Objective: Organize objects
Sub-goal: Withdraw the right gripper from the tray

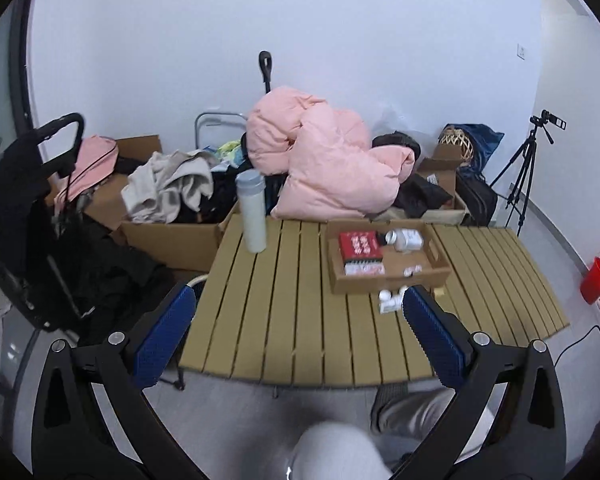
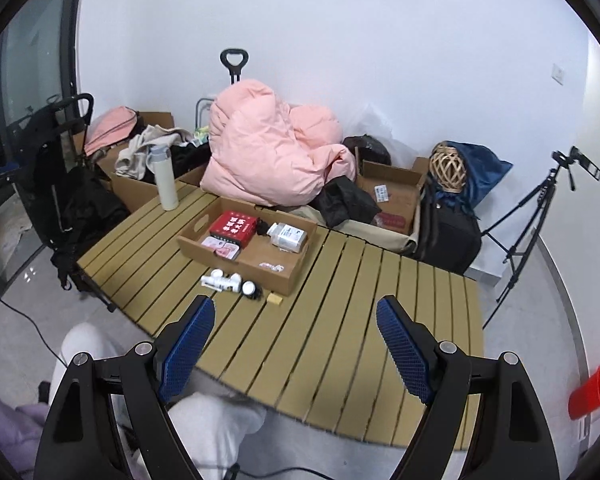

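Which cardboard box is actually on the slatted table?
The shallow cardboard tray holding the red box and white bottle; the other boxes stand behind the slatted table, filled with clothes.

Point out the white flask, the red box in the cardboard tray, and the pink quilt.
White flask point(image 2: 166, 184), right wrist view, middle of its upright body.
Red box point(image 2: 233, 225), right wrist view, its printed top face.
Pink quilt point(image 1: 324, 164), left wrist view, centre of the bundle.

Blk hand-held gripper point(image 1: 298, 312) frames w/ silver screws, blue ribbed pads point(image 2: 400, 354); pale grey trousers point(image 2: 216, 420)
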`<state>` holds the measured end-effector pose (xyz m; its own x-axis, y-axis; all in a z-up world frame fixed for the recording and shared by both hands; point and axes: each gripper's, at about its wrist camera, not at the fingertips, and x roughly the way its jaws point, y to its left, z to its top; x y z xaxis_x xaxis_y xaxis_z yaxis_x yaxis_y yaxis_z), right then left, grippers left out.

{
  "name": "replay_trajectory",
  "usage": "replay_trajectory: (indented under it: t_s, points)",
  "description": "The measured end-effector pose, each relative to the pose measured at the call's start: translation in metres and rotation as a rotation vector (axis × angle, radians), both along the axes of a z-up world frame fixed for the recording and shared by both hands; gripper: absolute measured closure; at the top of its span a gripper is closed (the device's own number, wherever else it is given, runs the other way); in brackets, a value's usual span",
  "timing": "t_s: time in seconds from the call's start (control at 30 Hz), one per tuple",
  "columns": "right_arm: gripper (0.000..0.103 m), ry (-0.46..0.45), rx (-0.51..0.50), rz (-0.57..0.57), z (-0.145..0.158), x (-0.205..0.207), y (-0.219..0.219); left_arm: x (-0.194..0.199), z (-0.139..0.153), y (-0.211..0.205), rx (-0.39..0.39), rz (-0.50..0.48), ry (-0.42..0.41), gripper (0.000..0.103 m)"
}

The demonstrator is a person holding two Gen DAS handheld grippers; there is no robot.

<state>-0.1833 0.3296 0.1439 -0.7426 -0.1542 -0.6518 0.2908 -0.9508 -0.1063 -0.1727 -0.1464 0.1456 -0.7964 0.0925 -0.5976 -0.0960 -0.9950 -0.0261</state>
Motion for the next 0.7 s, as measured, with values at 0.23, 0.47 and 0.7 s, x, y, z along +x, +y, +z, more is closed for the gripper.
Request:
replay_trajectory:
  t_s: [0.23, 0.47, 0.7]
  points:
    - [0.017, 0.050, -0.038, 0.063, 0.024, 0.104, 0.015, 0.065, 0.018, -0.021, -0.033, -0.029, 0.009, 0.000]
    - [0.017, 0.044, -0.053, 0.037, 0.002, 0.118, 0.020, 0.057, -0.017, 0.002, 0.014, -0.102, -0.038, 0.000]
    - [0.017, -0.056, -0.012, 0.035, -0.093, 0.075, -0.019, 0.028, -0.126, 0.051, 0.012, -0.164, -0.118, 0.000]
